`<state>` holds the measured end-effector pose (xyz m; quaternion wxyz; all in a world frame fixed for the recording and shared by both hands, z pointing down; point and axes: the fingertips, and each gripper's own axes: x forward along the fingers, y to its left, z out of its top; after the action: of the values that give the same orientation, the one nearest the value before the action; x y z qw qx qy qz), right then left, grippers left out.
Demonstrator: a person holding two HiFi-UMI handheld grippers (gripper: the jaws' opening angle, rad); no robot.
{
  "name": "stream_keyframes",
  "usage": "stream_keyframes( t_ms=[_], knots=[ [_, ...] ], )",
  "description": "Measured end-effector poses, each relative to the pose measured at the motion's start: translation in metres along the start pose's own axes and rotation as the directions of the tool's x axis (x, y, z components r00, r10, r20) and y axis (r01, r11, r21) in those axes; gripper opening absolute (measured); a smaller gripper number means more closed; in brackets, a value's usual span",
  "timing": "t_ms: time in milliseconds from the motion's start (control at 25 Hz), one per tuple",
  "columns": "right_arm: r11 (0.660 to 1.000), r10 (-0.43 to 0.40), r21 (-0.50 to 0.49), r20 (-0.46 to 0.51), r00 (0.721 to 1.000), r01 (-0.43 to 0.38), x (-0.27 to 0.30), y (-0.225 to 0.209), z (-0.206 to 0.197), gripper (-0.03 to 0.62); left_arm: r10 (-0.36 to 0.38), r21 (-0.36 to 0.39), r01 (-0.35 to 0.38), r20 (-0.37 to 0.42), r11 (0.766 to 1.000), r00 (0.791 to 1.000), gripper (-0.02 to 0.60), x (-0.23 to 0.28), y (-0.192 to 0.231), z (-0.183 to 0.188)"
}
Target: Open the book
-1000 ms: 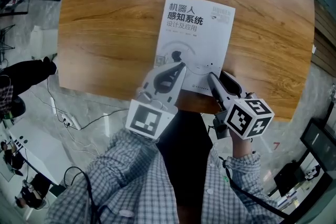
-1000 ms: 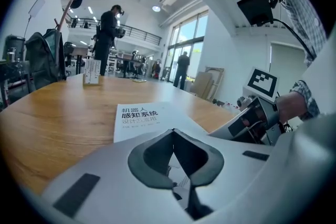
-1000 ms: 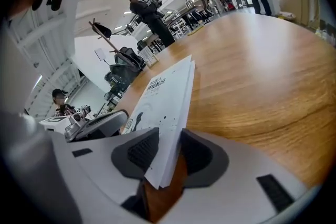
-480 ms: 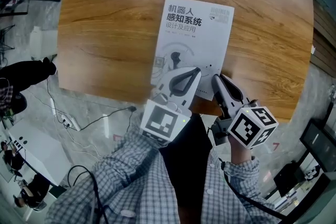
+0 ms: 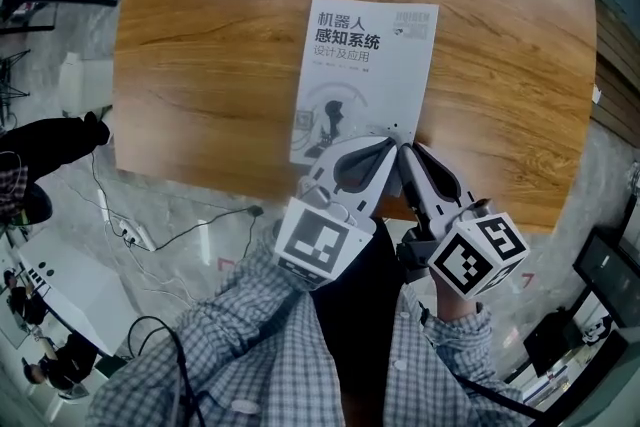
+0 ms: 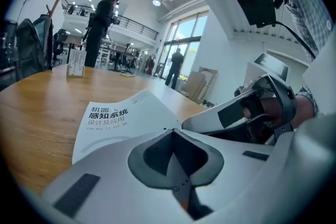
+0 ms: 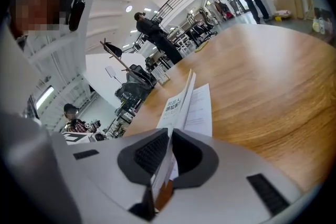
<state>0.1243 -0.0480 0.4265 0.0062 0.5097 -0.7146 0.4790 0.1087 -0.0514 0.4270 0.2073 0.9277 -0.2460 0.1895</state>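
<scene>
A white book point(image 5: 365, 75) with dark printed title lies on the wooden table point(image 5: 200, 65). My right gripper point(image 5: 404, 151) is at its near right corner; its jaws have just been closing and now pinch the cover's edge point(image 7: 169, 152). The cover point(image 7: 178, 97) stands lifted off a printed page point(image 7: 202, 107) beneath it. My left gripper point(image 5: 392, 143) rests over the book's near edge, right beside the right gripper, tips together with nothing seen between them. In the left gripper view the book point(image 6: 113, 123) lies just beyond the shut left gripper point(image 6: 173, 131), with the right gripper point(image 6: 252, 113) at the right.
The table's near edge point(image 5: 250, 187) runs just under both grippers. A small upright card point(image 6: 76, 63) stands far back on the table. Cables point(image 5: 150, 225) lie on the floor at left. People stand in the distant room.
The right gripper's jaws closed on the book's near right corner and rose, lifting the cover. The left gripper slid right along the near edge until it sat against the right gripper.
</scene>
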Motion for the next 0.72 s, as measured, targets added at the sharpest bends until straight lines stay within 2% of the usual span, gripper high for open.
stream_keyframes(
  t_ms=[120,280,720],
  knots=[
    [1.0,0.024,0.006,0.025,0.999,-0.024,-0.002,0.01,0.006,0.04,0.01,-0.016,-0.009,0.028,1.0,1.0,0.005,-0.005,0.003,0.011],
    [0.998,0.053,-0.034,0.033,0.998,-0.052,0.0,0.028,0.013,0.038,0.03,0.036,-0.033,0.078,0.999,0.997,0.005,-0.015,0.01,0.03],
    [0.985,0.16,-0.077,0.053,0.986,-0.156,0.011,0.081,0.028,0.038,0.161,-0.076,-0.15,0.17,0.986,0.972,0.005,-0.055,0.037,0.062]
  ],
)
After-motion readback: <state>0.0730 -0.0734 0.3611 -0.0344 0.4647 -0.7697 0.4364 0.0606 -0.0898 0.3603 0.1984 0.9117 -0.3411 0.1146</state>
